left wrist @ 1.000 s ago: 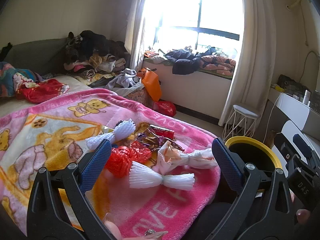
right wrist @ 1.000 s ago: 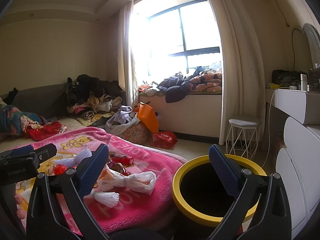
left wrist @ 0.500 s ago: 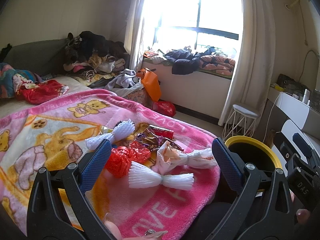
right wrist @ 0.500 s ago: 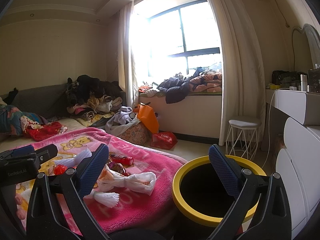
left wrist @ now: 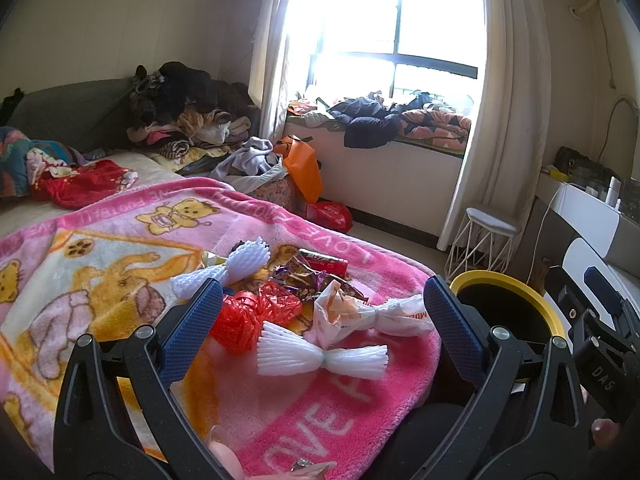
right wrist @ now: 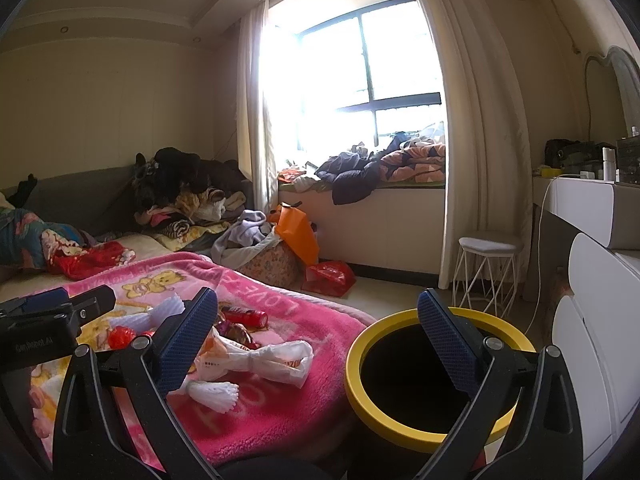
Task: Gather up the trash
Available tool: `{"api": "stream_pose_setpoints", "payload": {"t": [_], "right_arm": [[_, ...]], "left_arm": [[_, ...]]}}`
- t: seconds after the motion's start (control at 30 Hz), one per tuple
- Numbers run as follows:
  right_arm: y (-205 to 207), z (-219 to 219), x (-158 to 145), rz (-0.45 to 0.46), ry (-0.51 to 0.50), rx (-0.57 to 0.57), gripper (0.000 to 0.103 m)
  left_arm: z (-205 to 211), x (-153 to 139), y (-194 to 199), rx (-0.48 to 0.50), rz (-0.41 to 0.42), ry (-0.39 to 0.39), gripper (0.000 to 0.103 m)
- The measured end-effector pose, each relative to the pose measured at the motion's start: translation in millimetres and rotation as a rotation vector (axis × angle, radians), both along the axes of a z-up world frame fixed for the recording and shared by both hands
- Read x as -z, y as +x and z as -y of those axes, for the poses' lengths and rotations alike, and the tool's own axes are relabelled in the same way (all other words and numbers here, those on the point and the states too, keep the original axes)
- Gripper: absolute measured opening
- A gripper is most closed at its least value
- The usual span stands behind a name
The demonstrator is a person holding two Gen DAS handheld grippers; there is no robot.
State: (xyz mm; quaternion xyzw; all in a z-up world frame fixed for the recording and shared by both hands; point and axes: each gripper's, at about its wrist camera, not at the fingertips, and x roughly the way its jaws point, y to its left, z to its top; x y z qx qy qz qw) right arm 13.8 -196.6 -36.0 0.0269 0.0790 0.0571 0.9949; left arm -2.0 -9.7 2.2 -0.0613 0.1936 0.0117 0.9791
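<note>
Change: almost none; both views match those of a second ago, with no piece of trash shifted and both grippers hovering where they were
Meaning for task: collecting looks not yet begun; nothing is held, and the next move is probably a reach down to the nearest piece
Left gripper: jaws spread wide, empty; the trash heap lies straight ahead between its fingers
Right gripper: jaws wide apart, empty; the bin sits just below and ahead, toward its right finger
Foam net: white ribbed foam, pinched at the middle like a bow; nearest the left gripper; soft, light
Paper wrapper: crumpled white and orange paper, twisted at the waist; just beyond the foam net
Red plastic: thin crinkled film, bunched; ahead by the left finger
Bin: round, yellow rim, dark inside; beside the bed edge
Blanket: pink plush fleece with bears; carries all the trash
</note>
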Motion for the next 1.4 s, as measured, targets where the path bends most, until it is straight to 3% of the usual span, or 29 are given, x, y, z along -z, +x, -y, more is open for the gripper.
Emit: {"api": "stream_pose_setpoints", "payload": {"t": [0.47, 0.73, 1.07, 1.4], "right_arm": [[1.0, 0.4, 0.8, -0.004, -0.001, 0.001, 0.097], [8.6, -9.0, 8.2, -0.051, -0.018, -0.036, 0.097], [46.3, -41.6, 4.4, -0.132, -0.045, -0.143, 0.097], [98.4, -107.2, 12.6, -0.294, -0.111, -0.326, 0.097]], "left_arm": [[3.0, -0.4, 0.0, 0.004, -0.004, 0.0, 0.093], [-0.2, 4.2, 8.7, -0.012, -0.018, -0.025, 0.093], [-51.7, 6.5, 31.1, -0.12, -0.041, -0.051, 0.093], [-117.9, 14.0, 45.6, -0.258, -0.076, -0.062, 0.093]]}}
